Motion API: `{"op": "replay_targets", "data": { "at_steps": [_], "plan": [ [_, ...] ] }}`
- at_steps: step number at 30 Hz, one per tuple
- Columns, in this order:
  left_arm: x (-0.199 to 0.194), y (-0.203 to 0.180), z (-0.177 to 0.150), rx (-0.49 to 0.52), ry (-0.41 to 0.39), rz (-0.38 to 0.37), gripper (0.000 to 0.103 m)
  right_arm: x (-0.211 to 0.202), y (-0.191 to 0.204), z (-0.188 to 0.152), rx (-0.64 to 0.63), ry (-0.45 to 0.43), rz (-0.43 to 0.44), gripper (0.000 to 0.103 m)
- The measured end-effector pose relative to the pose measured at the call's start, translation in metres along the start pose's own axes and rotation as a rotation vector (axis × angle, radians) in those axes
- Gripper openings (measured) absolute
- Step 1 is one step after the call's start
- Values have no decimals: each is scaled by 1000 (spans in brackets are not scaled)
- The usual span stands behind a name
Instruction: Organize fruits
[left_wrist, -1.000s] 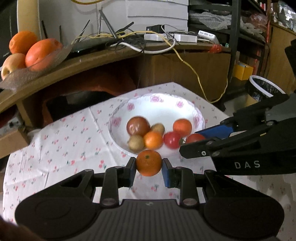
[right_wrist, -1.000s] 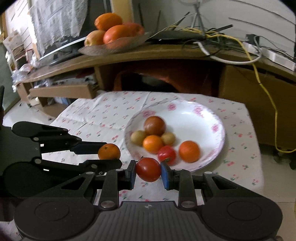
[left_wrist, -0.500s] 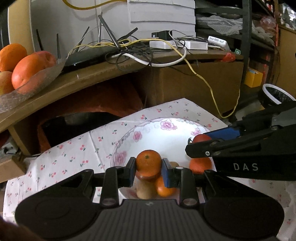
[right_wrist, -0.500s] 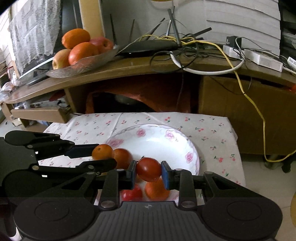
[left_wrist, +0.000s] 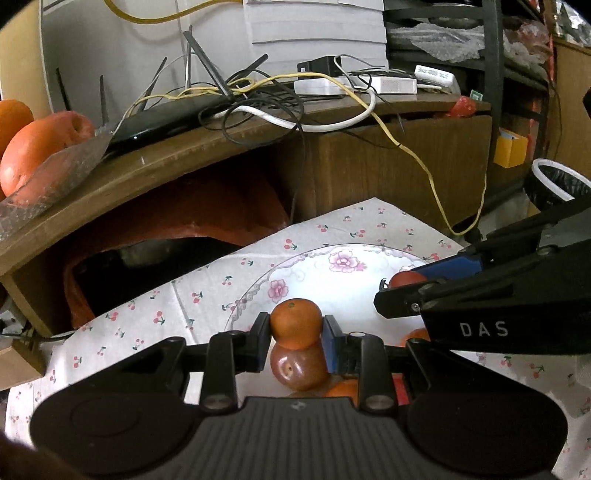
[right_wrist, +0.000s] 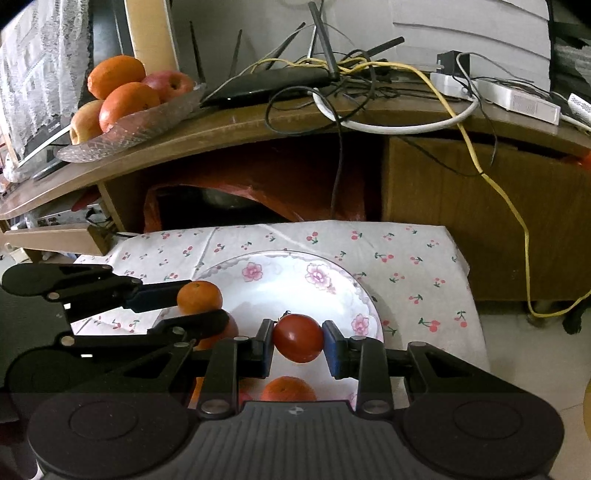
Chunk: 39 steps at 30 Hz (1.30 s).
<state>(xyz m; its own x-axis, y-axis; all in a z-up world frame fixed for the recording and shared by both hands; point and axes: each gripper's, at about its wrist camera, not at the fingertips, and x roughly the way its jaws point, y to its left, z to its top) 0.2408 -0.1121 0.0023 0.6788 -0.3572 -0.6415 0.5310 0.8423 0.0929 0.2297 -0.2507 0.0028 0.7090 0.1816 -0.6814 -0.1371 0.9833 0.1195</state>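
Note:
My left gripper (left_wrist: 295, 330) is shut on a small orange tangerine (left_wrist: 296, 323) and holds it above the flowered white plate (left_wrist: 317, 273). My right gripper (right_wrist: 298, 338) is shut on a red tomato (right_wrist: 298, 338) and holds it above the same plate (right_wrist: 295, 291). In the right wrist view the left gripper (right_wrist: 201, 306) and its tangerine (right_wrist: 199, 297) are at the left. In the left wrist view the right gripper (left_wrist: 402, 291) is at the right. A dark red fruit (left_wrist: 299, 365) and orange fruits (right_wrist: 288, 389) lie in the plate, mostly hidden under the grippers.
The plate sits on a cherry-print cloth (right_wrist: 406, 266). Behind it a wooden shelf (right_wrist: 258, 122) carries a glass dish (right_wrist: 140, 125) of oranges and apples, a black router (right_wrist: 266, 86) and tangled cables. A bin (left_wrist: 557, 184) stands at the far right.
Both grippers have risen and moved forward over the plate with their fruits still held. The fruits in the plate have slid under the grippers and the shelf looks closer.

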Motion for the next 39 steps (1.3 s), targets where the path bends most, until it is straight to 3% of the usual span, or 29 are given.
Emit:
{"op": "replay_targets", "data": {
  "at_steps": [23, 39],
  "plan": [
    [-4, 6, 2, -60, 0, -2, 41, -4, -10, 1, 34, -22, -35, 38],
    [-79, -8, -22, -168, 35, 88, 54, -72, 9, -33, 50, -26, -48, 42]
  ]
}}
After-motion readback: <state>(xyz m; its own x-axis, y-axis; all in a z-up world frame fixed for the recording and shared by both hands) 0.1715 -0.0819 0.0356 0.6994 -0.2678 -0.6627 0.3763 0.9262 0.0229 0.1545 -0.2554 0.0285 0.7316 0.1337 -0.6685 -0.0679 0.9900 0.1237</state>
